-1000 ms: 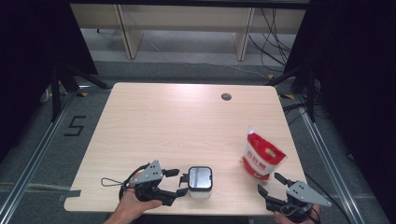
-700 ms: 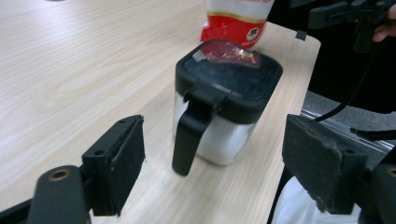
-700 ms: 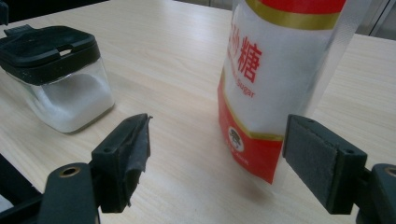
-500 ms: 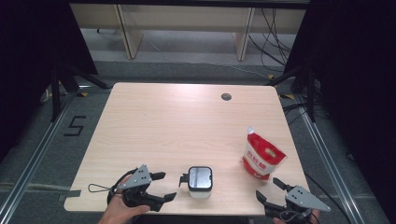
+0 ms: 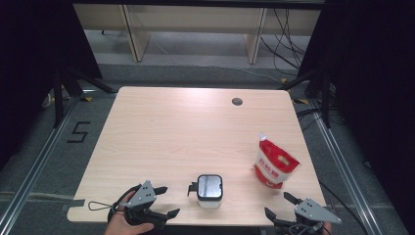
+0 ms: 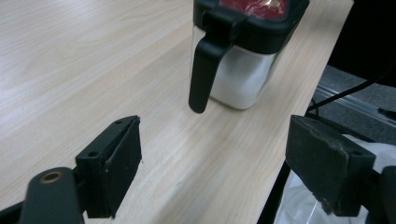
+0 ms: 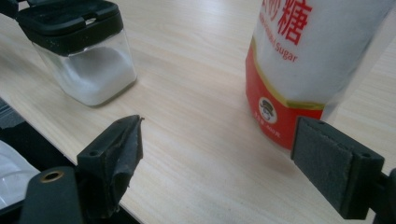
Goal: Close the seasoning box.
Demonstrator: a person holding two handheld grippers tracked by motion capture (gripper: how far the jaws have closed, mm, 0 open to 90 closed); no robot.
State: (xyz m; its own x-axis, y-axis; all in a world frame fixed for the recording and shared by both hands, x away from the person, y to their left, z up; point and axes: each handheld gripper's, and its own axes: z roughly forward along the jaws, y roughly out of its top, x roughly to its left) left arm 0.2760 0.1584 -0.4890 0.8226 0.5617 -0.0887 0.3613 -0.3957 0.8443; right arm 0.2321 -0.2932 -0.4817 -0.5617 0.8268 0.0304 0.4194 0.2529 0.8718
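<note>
The sugar jar (image 5: 210,190), a clear square container with a black hinged lid and a black side handle, stands at the lower centre of the high view, near the front edge of the table (image 5: 186,132), with white sugar in its lower part. The left gripper (image 5: 163,201), at the lower left of that view, has its jaws spread wide with nothing between them; they have just been opening, and in the left gripper view the jar's handle (image 6: 204,77) hangs in the upper middle, apart from both pads. The right gripper (image 5: 279,204), at the lower right corner, has likewise just been opening and stands spread and empty; in the right gripper view the red-and-white sugar bag (image 7: 308,70) rises upright at the upper right, just ahead of the jaws, and the jar (image 7: 81,51) sits at the upper left. I judge this to be a pause between steps, both tools free near the table's front edge. The next move probably calls for the left jaws to advance and close on the jar to steady it, and the right to take the bag without crushing it.
</note>
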